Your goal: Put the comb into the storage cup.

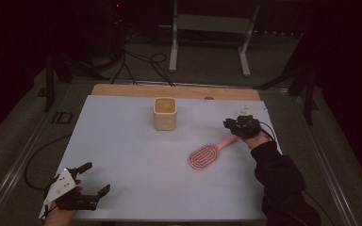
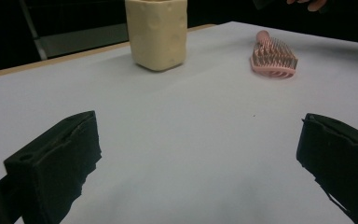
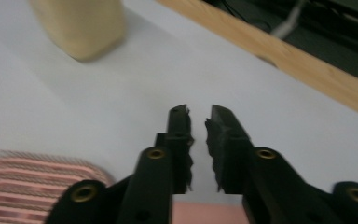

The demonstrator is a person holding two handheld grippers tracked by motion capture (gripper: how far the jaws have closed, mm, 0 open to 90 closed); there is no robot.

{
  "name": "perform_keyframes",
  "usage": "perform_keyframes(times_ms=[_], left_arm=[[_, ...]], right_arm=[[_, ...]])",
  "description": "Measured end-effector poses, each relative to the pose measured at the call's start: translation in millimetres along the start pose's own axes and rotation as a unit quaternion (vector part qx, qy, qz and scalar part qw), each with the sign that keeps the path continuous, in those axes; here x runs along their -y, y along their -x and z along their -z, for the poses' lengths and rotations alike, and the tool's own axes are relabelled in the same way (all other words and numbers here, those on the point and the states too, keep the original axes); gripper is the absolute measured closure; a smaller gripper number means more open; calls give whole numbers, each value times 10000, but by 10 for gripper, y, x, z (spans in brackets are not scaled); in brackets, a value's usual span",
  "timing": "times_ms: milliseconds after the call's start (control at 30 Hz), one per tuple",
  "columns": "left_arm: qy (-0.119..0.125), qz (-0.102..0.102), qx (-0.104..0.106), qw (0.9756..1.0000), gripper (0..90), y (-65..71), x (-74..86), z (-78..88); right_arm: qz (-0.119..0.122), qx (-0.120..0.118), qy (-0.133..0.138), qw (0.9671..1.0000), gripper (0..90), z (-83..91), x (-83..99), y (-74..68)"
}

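Observation:
A pink hairbrush (image 1: 204,157) lies on the white table cover (image 1: 132,155), right of centre, with its handle pointing up and right. My right gripper (image 1: 231,126) is at the end of that handle; in the right gripper view its jaws (image 3: 199,116) stand nearly together, and the pink handle shows between them at their base. The brush head (image 3: 28,182) is at the lower left there. My left gripper (image 1: 96,177) rests near the front left corner, with its jaws wide apart (image 2: 198,126) and nothing between them. A cream cup (image 1: 165,114) stands upright towards the back of the table.
A bare wooden strip (image 1: 169,91) runs along the table's far edge. Behind it are a white frame stand (image 1: 207,28) and cables on the floor. The cup (image 2: 157,32) and the brush (image 2: 274,58) lie ahead of my left gripper.

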State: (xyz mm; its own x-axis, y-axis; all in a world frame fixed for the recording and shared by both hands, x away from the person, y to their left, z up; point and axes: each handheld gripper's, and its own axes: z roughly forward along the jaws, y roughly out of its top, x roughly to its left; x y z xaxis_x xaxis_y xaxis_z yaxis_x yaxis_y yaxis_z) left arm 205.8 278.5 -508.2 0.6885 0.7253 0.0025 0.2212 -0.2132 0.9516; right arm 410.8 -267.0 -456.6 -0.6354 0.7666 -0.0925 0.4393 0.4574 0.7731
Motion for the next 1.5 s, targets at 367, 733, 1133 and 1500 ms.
perform_keyframes(times_ms=[367,733,1133,1500], left_arm=[[1,-28,-6,10000,0,7,-2,0],[-2,-59,-6,10000,0,18,-3,2],[7,-59,-24,10000,0,20,-2,19],[27,-51,-60,10000,0,22,-2,40]], right_arm=[[296,320,-846,9955,900,-260,129,41],[251,225,-1210,9921,900,-363,220,95],[290,172,-1289,9911,900,-301,280,71],[271,172,-1372,9900,900,-63,493,21]])
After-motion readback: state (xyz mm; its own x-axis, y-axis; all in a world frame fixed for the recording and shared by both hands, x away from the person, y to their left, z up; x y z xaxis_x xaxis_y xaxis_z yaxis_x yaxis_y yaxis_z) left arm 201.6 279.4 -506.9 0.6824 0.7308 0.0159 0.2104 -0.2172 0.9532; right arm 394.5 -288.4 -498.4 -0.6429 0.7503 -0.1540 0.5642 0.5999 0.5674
